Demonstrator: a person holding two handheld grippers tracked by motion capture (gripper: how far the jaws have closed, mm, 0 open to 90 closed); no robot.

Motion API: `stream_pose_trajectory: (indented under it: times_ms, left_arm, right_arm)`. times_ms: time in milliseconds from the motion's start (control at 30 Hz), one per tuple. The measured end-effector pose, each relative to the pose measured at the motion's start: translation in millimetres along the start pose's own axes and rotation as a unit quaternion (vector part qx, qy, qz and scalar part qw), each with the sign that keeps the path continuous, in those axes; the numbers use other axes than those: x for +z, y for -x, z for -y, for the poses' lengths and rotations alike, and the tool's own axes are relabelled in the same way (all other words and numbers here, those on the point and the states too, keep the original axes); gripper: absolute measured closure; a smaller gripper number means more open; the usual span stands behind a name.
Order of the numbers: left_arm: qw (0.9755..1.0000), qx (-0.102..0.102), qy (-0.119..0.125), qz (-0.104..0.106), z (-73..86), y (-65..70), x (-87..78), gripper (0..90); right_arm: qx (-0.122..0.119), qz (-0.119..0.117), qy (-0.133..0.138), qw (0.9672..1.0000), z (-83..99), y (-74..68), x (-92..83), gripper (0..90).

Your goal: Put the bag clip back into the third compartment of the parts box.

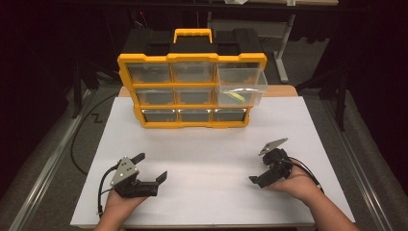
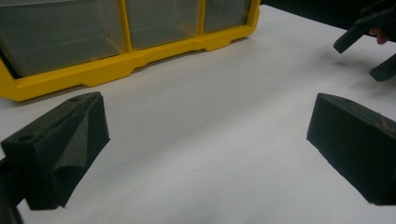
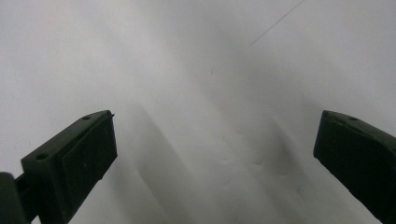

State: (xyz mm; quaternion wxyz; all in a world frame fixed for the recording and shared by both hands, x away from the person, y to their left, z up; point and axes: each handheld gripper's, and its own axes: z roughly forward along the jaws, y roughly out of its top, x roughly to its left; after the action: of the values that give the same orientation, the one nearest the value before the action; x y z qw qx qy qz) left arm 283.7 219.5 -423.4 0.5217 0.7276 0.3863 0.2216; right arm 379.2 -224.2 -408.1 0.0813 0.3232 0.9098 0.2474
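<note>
A yellow and black drawer organizer (image 1: 192, 85) stands at the back of the white table (image 1: 211, 144), with three rows of clear drawers. One clear drawer (image 1: 240, 86) in its right column is pulled out and holds a small yellow-green item (image 1: 235, 96). My left gripper (image 1: 151, 166) rests open on the near left of the table, held in a hand. It points toward the organizer's bottom row (image 2: 116, 70), with nothing between its jaws (image 2: 205, 144). My right gripper (image 1: 260, 172) is open at the near right, over bare table (image 3: 215, 163). It appears again as the right gripper (image 2: 369, 32) in the left gripper view.
A black cable (image 1: 82, 130) runs along the floor left of the table. Dark floor and a metal frame (image 1: 284, 53) lie behind the organizer. Open white surface stretches between the two grippers and the organizer's front.
</note>
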Motion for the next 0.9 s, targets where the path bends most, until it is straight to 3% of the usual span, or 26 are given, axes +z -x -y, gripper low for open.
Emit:
stream_pose_trajectory:
  times_ms: [100, 133, 167, 233, 300, 367, 533, 600, 700, 733, 767, 867, 900]
  left_arm:
    - [1.0000, -0.003, -0.007, 0.000, 0.7, -1.7, 1.5, 0.3]
    - [1.0000, -0.003, -0.007, 0.000, 0.7, -1.7, 1.5, 0.3]
    - [0.9999, -0.002, -0.013, 0.001, 1.5, -2.0, 3.1, 0.3]
    - [0.9998, -0.002, -0.018, 0.003, 1.9, -1.3, 4.3, 0.3]
    - [0.9998, 0.000, -0.017, 0.003, 1.9, 0.0, 4.3, 0.3]
    - [0.9999, 0.000, -0.014, 0.003, 1.5, 1.0, 3.6, 0.3]
    - [1.0000, -0.008, 0.001, -0.002, 0.6, -0.8, 0.1, 0.3]
    - [0.9999, -0.011, 0.004, -0.005, 0.7, -1.9, -1.3, 0.3]
    - [0.9998, -0.014, 0.006, -0.008, 1.2, -2.6, -2.5, 0.3]
    - [0.9998, -0.015, 0.006, -0.009, 1.4, -3.0, -3.8, 0.3]
    - [0.9998, -0.015, 0.007, -0.010, 1.5, -2.9, -4.1, 0.3]
    - [0.9998, -0.015, 0.007, -0.012, 1.5, -3.1, -3.9, 0.3]
    - [0.9998, -0.015, 0.007, -0.014, 1.5, -3.3, -3.6, 0.3]
  right_arm:
    - [0.023, -0.008, 0.044, 0.9987, 10.5, 2.8, 2.1, 0.1]
    - [0.023, -0.008, 0.044, 0.9987, 10.5, 2.8, 2.1, 0.1]
    - [0.038, -0.007, 0.081, 0.9960, 17.2, 4.0, 2.5, 0.0]
    - [0.054, -0.019, 0.111, 0.9921, 21.5, 4.4, 1.3, 0.0]
    - [0.064, -0.023, 0.152, 0.9860, 26.1, 2.7, -2.1, 0.0]
    - [0.070, -0.025, 0.186, 0.9797, 29.9, 0.1, -5.8, 0.1]
    - [0.077, -0.011, 0.269, 0.9598, 41.2, -7.2, -18.0, 0.0]
    - [0.079, -0.003, 0.299, 0.9509, 46.8, -9.1, -24.9, 0.0]
    - [0.097, 0.009, 0.341, 0.9351, 62.6, -9.5, -35.1, 0.0]
    - [0.098, 0.011, 0.348, 0.9321, 68.5, -9.5, -36.2, 0.0]
    - [0.097, 0.017, 0.344, 0.9337, 72.6, -9.5, -35.6, 0.0]
    - [0.101, 0.023, 0.316, 0.9429, 78.7, -6.9, -28.0, 0.0]
    - [0.101, 0.023, 0.316, 0.9429, 78.7, -6.9, -28.0, 0.0]
